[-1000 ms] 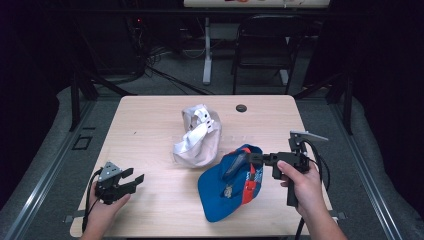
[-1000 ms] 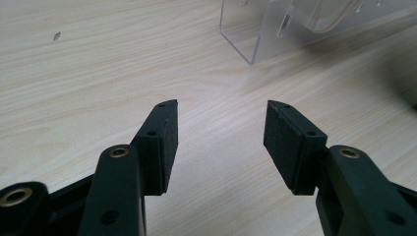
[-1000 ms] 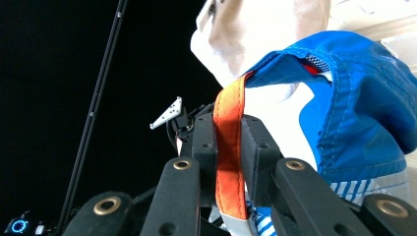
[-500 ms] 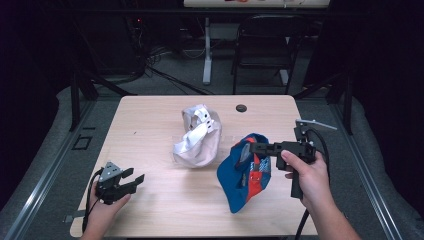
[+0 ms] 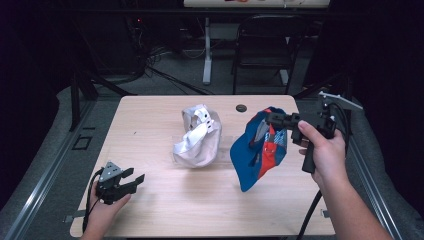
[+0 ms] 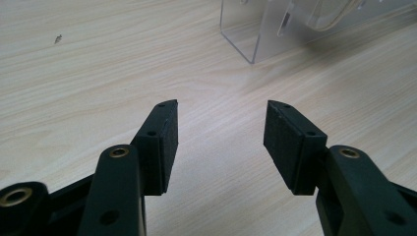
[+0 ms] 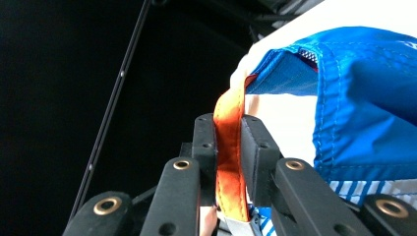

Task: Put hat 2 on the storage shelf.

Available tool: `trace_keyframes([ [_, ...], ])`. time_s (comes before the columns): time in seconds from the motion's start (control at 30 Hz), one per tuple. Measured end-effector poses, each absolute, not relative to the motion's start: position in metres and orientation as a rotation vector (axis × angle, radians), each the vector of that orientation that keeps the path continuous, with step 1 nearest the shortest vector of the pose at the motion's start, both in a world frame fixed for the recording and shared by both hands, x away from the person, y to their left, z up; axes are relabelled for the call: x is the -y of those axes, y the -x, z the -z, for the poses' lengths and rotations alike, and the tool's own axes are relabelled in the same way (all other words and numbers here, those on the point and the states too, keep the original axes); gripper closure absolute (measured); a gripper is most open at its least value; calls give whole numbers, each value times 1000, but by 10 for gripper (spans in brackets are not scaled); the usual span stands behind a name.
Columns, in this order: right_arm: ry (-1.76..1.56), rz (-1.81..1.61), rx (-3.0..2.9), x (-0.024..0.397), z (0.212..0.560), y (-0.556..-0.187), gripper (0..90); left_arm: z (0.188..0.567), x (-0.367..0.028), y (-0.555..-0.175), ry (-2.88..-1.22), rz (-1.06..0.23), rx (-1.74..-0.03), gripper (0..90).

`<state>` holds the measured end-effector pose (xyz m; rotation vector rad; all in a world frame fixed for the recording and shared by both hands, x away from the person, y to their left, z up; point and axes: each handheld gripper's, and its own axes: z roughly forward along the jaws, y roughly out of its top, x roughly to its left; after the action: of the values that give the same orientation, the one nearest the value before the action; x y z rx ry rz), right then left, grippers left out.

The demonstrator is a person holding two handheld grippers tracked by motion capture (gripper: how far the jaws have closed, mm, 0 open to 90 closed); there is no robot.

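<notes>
High view: two caps | right gripper jaws clamp blue cap | left gripper jaws apart, empty

Overhead view; two close gripper views

The blue cap hangs in the air above the right side of the tabletop, clear of its surface. It is bright blue with red and white panels inside, and an orange strap is pinched between black pads. It droops limply, brim apparently downward, just right of the white cap.
</notes>
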<state>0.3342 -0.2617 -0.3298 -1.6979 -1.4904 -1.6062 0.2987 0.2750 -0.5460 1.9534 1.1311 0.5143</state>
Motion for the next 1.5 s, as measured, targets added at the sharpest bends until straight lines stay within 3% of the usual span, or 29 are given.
trace_keyframes([
  [0.53,1861,1658,1452,245,306,-388,783,546,-276,-300,-1951,-515,-1128,478],
  [0.9,1943,1616,1461,236,319,-413,782,547,-278,-299,-1953,-516,-1131,478],
  [1.5,1906,1496,1541,224,359,-411,779,546,-278,-300,-1967,-513,-1133,478],
])
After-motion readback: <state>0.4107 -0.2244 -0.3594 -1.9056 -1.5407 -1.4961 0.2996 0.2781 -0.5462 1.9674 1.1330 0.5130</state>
